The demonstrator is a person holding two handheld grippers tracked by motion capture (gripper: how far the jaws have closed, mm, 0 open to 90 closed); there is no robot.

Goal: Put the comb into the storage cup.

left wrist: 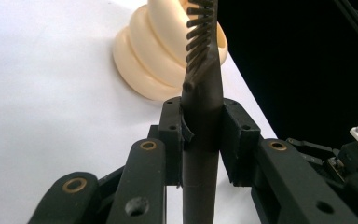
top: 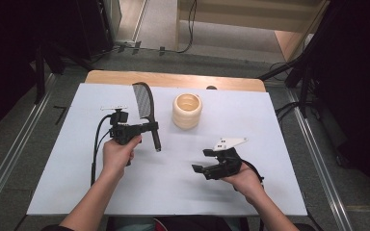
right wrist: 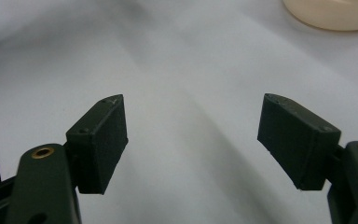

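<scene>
Black plastic comb (top: pixel 144 106), long handle, fine teeth: clamped at handle in my left gripper (top: pixel 151 127), jaws pressed on both sides of shaft. Comb's long axis runs away from me, toothed end pointing past ribbed cream-coloured cup (top: pixel 187 110), handle tip toward me. Cup stands just right of comb, apart from it. My right gripper (top: pixel 198 170) hangs empty, jaws wide apart, well nearer me than cup. Left hand (top: pixel 118 155) nearer cup; likely move: swing teeth rightward over cup's rim.
</scene>
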